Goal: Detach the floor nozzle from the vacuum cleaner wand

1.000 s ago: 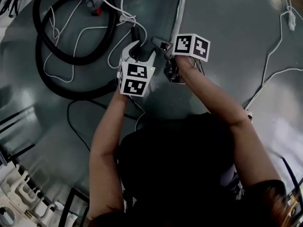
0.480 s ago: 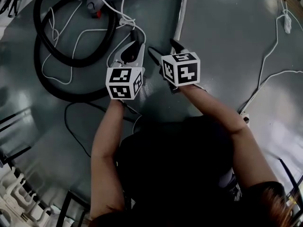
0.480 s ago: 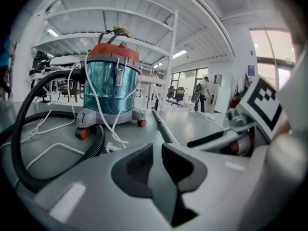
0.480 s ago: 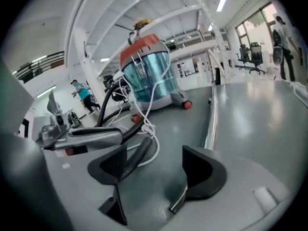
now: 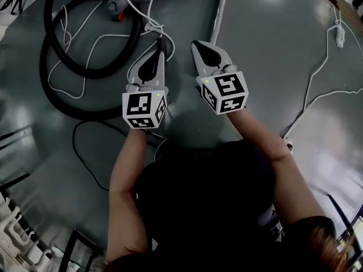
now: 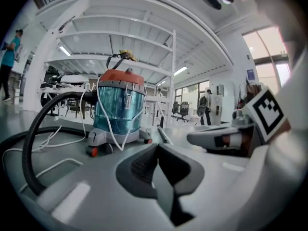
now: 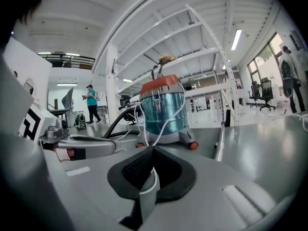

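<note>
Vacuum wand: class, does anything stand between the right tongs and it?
Nothing visible does. The shut right tongs hover beside the near end of the wand, with only grey floor between them.

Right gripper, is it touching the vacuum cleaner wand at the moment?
Apart. The right gripper view shows the right gripper shut on nothing, with the wand lying on the floor off to its right, bare floor between them.
</note>
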Demonstrator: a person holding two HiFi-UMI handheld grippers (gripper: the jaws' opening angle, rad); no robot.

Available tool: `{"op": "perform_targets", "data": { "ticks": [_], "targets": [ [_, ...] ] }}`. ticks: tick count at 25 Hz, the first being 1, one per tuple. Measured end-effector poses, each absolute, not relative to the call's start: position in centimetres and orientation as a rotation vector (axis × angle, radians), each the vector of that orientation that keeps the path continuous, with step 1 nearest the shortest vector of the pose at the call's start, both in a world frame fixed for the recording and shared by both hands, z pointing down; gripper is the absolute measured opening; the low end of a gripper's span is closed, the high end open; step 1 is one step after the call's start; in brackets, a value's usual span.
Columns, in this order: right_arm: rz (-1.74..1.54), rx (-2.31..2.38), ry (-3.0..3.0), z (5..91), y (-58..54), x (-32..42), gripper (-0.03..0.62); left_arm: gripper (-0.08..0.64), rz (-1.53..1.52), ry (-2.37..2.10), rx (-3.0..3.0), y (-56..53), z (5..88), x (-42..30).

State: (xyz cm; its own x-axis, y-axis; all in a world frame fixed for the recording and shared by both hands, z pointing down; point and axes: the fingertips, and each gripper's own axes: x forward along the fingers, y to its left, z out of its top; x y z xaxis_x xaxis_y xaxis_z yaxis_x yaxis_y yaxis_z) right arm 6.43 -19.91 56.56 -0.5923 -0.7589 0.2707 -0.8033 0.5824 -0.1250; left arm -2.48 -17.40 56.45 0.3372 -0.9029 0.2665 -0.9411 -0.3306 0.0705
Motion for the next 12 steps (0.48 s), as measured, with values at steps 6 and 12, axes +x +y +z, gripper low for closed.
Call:
{"op": "perform_targets", "data": {
  "ticks": [6, 12],
  "targets": [
    [0.293, 1.046, -2.878, 52.0, -18.2, 5.5, -0.003, 0.012, 0.253, -1.571, 2.551, -16.0, 53.0, -0.3],
    [0.318, 0.875, -2.99, 49.4, -17.0, 7.0, -0.003, 0.012, 0.284, -1.544, 2.683, -14.5, 50.0, 0.1]
  ]
}}
